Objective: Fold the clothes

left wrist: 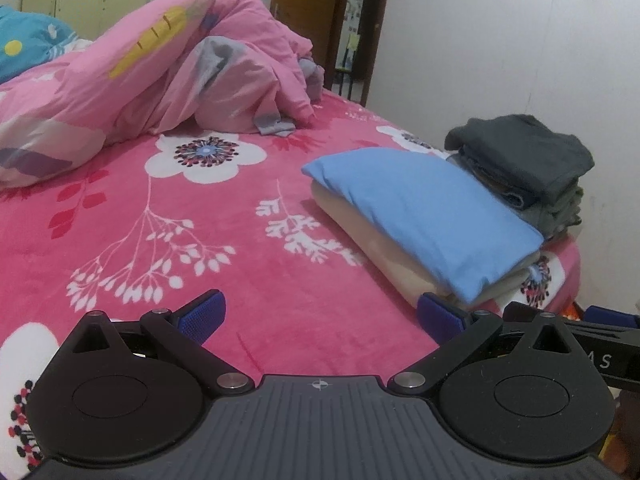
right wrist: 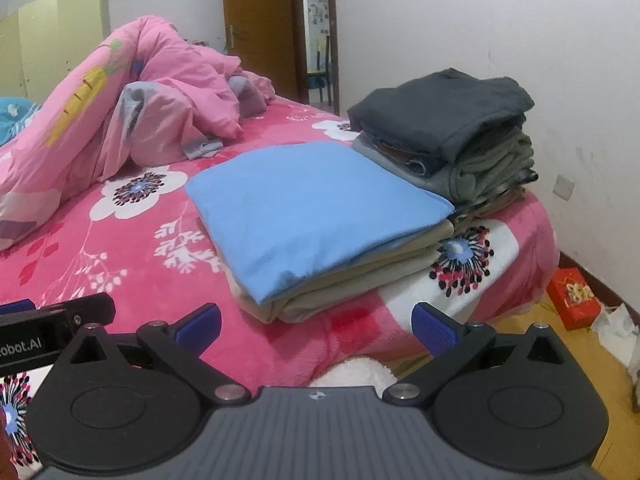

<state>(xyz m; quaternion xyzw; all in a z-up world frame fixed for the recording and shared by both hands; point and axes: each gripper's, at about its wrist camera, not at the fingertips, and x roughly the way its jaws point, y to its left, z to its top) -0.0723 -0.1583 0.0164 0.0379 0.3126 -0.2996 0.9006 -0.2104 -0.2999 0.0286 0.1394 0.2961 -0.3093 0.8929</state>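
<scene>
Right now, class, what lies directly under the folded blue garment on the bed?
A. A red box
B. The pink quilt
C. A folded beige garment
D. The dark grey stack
C: the folded blue garment rests on a folded beige garment, whose layered edges show beneath it; the dark grey stack stands behind.

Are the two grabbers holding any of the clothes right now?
No. The left gripper and the right gripper both have open jaws with nothing between them. The folded blue cloth just lies on the bed.
</scene>
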